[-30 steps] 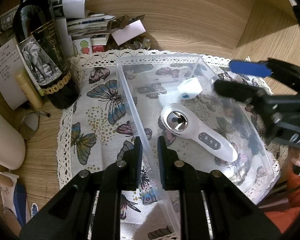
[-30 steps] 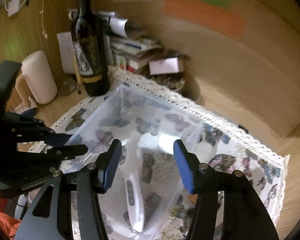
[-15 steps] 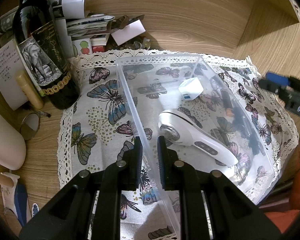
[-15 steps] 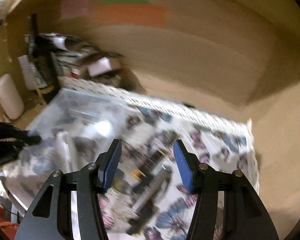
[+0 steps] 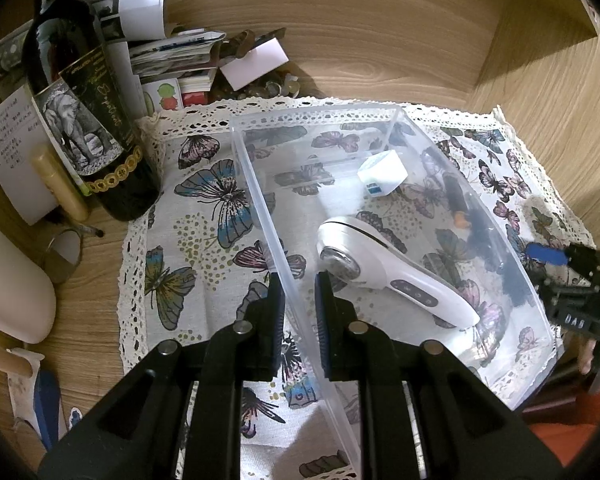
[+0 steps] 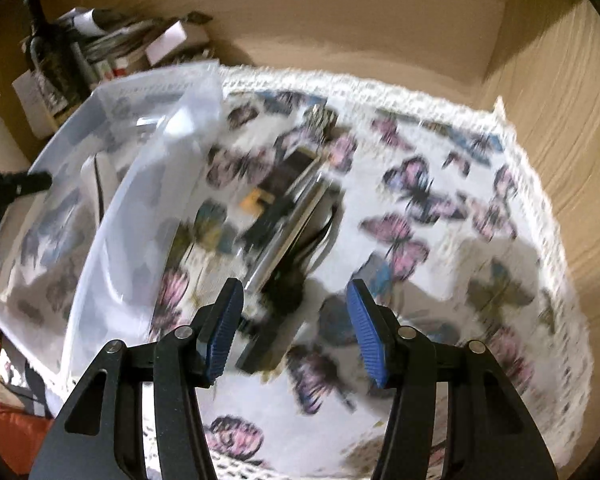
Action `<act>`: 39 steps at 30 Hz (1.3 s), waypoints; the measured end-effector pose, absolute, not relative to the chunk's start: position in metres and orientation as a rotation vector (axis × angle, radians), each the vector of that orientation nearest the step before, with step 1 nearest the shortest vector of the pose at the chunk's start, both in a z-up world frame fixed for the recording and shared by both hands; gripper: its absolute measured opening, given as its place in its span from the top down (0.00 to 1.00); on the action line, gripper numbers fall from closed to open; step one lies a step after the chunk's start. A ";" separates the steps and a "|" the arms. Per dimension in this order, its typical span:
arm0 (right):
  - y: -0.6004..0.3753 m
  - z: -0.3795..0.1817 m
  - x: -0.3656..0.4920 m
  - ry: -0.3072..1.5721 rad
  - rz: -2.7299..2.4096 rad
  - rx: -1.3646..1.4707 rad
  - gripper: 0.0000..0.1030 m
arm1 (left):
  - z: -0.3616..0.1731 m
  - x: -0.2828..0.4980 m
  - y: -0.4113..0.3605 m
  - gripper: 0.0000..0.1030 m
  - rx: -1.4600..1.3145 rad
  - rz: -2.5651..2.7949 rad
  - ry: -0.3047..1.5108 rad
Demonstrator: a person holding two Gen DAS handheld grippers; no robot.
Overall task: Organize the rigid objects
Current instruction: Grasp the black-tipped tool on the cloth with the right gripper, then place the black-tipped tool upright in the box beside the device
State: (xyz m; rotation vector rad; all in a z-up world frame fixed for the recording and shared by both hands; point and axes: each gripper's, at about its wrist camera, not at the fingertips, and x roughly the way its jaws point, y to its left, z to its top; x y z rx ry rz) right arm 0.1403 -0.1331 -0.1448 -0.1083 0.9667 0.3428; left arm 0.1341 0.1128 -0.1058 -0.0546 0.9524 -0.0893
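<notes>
We've got our left gripper clamped on the near wall of the clear plastic bin — inside lie a white handheld shaver and a small white cube. Our right gripper hangs half open, holding nothing, over a dark, blurred tool with an orange patch, lying on the butterfly cloth just beside the bin's right wall.

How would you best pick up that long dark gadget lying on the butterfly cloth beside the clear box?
Probably across its narrow middle, coming from above. The dark gadget lies flat and long beside the clear box, so the open right gripper should straddle its long sides. Blur hides finer detail.
</notes>
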 end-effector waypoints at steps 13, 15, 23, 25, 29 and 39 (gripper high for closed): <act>-0.136 -0.155 0.136 1.007 0.350 -0.079 0.81 | -0.106 0.134 0.113 0.85 -0.055 -0.089 0.952; -0.137 -0.150 0.136 0.993 0.341 -0.082 0.81 | -0.106 0.134 0.113 0.85 -0.058 -0.091 0.950; -0.134 -0.108 0.148 0.871 0.335 -0.104 0.81 | -0.106 0.133 0.114 0.85 -0.063 -0.093 0.948; -0.131 -0.096 0.152 0.833 0.340 -0.111 0.81 | -0.106 0.133 0.114 0.85 -0.065 -0.093 0.947; -0.118 -0.067 0.161 0.745 0.386 -0.115 0.81 | -0.106 0.133 0.114 0.85 -0.065 -0.093 0.948; -0.070 -0.043 0.175 0.668 0.516 -0.162 0.81 | -0.106 0.133 0.114 0.85 -0.065 -0.092 0.948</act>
